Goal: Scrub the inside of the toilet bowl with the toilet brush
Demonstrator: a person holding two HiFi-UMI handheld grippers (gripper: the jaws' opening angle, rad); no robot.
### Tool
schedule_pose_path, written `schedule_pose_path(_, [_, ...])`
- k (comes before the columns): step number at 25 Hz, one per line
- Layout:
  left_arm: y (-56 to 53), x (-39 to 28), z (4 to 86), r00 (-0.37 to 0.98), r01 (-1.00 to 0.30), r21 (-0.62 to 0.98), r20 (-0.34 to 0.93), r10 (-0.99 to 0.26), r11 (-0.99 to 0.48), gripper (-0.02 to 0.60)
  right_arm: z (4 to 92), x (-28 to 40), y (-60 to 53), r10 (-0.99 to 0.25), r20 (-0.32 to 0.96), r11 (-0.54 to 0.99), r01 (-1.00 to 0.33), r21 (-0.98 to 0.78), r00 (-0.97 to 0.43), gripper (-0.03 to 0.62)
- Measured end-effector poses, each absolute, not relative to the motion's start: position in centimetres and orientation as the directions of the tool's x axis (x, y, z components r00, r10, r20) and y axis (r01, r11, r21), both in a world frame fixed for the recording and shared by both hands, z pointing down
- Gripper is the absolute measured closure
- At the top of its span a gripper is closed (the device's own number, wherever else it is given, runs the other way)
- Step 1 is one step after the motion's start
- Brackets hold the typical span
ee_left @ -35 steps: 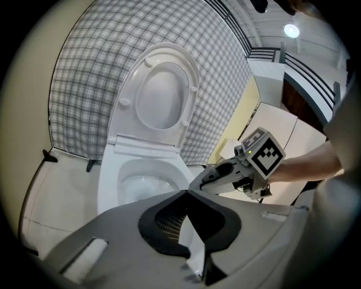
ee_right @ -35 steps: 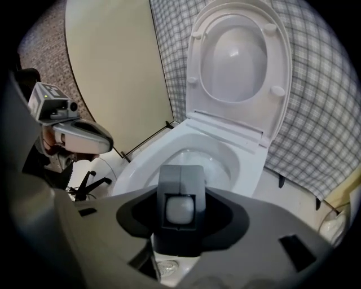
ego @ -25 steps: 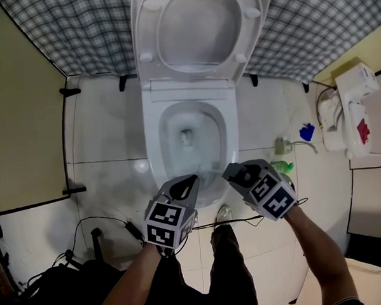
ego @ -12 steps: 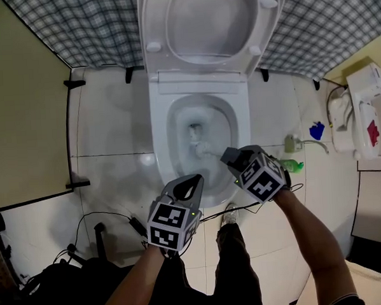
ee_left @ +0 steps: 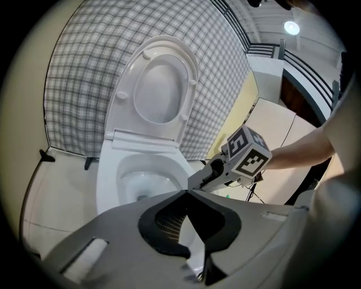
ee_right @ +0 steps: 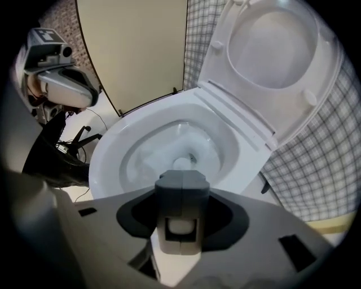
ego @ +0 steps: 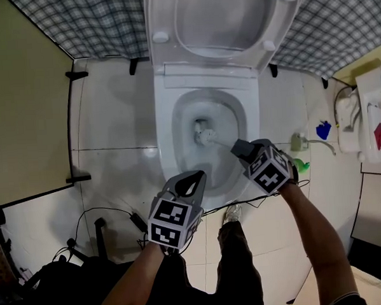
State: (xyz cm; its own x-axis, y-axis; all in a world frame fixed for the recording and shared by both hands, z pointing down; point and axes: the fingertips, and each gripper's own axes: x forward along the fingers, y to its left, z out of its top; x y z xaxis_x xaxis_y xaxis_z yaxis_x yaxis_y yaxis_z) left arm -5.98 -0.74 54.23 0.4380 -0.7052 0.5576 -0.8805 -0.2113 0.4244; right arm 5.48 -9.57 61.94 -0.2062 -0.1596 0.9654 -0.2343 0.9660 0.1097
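From the head view I look steeply down on pale, glossy floor tiles (ego: 110, 130) with a checked wall (ego: 82, 23) across the top of the frame and a beige partition (ego: 22, 106) filling the left side. The toilet bowl (ego: 165, 124) sits in the upper middle, its seat and lid (ego: 225, 16) raised against the wall. Black cables (ego: 98, 217) trail over the tiles at lower left, and a green bottle (ego: 299, 166) and a white unit (ego: 374, 116) stand at the right edge. The right gripper (ego: 236, 146) hangs over the bowl's right rim, with the toilet brush (ego: 205, 137) reaching from it down to the drain hole. The left gripper (ego: 195, 178) sits just below the bowl's front edge, apart from the brush. The left gripper view adds what the head view cannot give: a ceiling lamp (ee_left: 291, 27) at upper right and my forearm (ee_left: 302, 152) coming in from the right. Here the left jaws meet at their tips with nothing between them. The right gripper view looks straight into the wet bowl. Its jaws are clamped on the brush's white handle, seen end-on between the grey pads, and the brush head rests low in the bowl by the drain. The left gripper shows at the upper left of this frame, in front of the partition.
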Motion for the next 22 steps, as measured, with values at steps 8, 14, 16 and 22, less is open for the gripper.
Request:
schedule_pose_path(8, [-1.3, -4.2, 51.9, 0.470, -0.860, 0.452, 0.523, -0.712, -0.236, 0.571, 54.2, 9.5, -11.1, -0.255, 0.952, 0.953, -0.211, 0.218, -0.167, 0.399])
schedule_pose_path(14, [-1.3, -4.8, 51.9, 0.461, -0.867, 0.440, 0.526, -0.714, -0.235, 0.571, 55.3, 9.1, -12.9, -0.270, 0.950, 0.943, -0.241, 0.229, -0.154, 0.399])
schedule_pose_path(16, [-1.1, -5.5, 52.3, 0.448, -0.874, 0.431, 0.538, -0.714, -0.224, 0.571, 56.4, 8.0, -13.3, -0.262, 0.952, 0.946, -0.240, 0.220, -0.158, 0.399])
schedule_pose_path(22, [-0.8, -8.1, 53.3, 0.410, -0.893, 0.409, 0.568, -0.714, -0.187, 0.571, 60.0, 4.3, -13.9, -0.242, 0.950, 0.954, -0.226, 0.196, -0.195, 0.399])
